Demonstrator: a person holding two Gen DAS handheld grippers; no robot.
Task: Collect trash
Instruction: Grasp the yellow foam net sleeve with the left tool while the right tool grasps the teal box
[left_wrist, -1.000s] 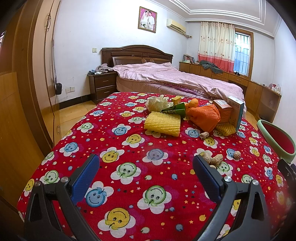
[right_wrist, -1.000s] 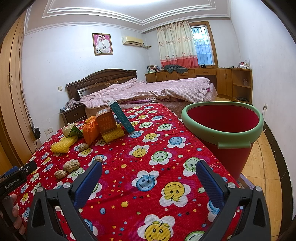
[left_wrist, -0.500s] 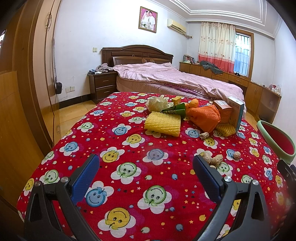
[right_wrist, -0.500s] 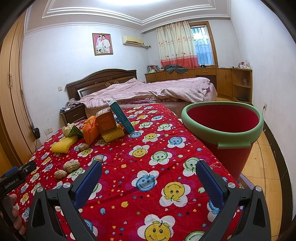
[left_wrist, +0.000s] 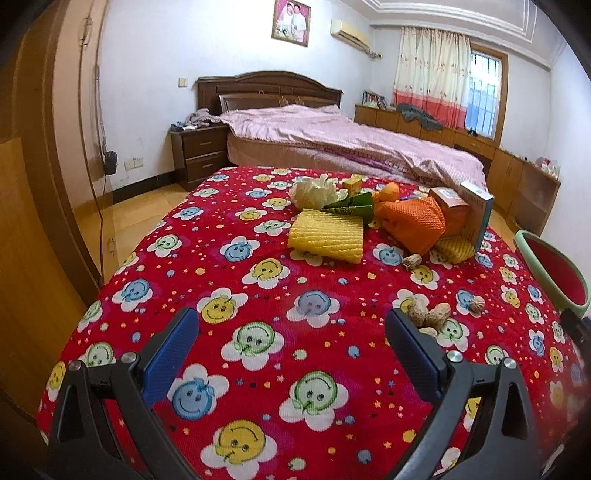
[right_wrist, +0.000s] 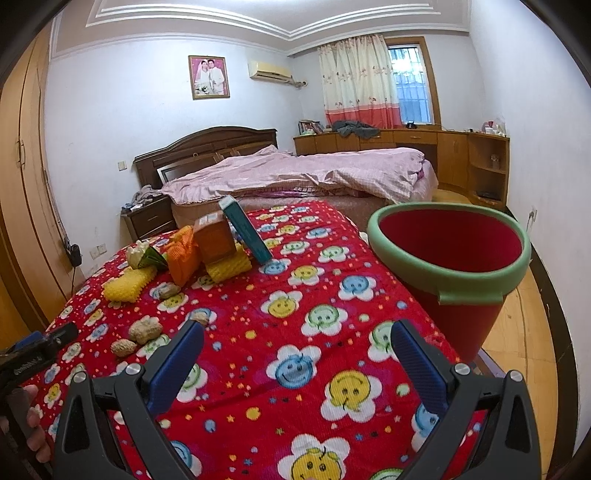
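Observation:
Trash lies on a red smiley-print tablecloth (left_wrist: 266, 317): a yellow foam pad (left_wrist: 325, 238), crumpled white paper (left_wrist: 312, 190), a green cone wrapper (left_wrist: 351, 206), an orange foam net (left_wrist: 413, 221), a brown box (left_wrist: 448, 201), a teal box (left_wrist: 478, 212) and peanut shells (left_wrist: 428, 314). The red bin with a green rim (right_wrist: 448, 254) stands at the table's right edge. My left gripper (left_wrist: 291, 339) is open and empty above the near cloth. My right gripper (right_wrist: 297, 347) is open and empty, left of the bin. The pile also shows in the right wrist view (right_wrist: 207, 247).
A bed with a pink cover (left_wrist: 351, 136) stands behind the table, with a nightstand (left_wrist: 199, 151) to its left. Wooden wardrobes (left_wrist: 44, 177) line the left wall. Low cabinets (right_wrist: 424, 147) run under the window. Wooden floor (right_wrist: 517, 325) lies right of the bin.

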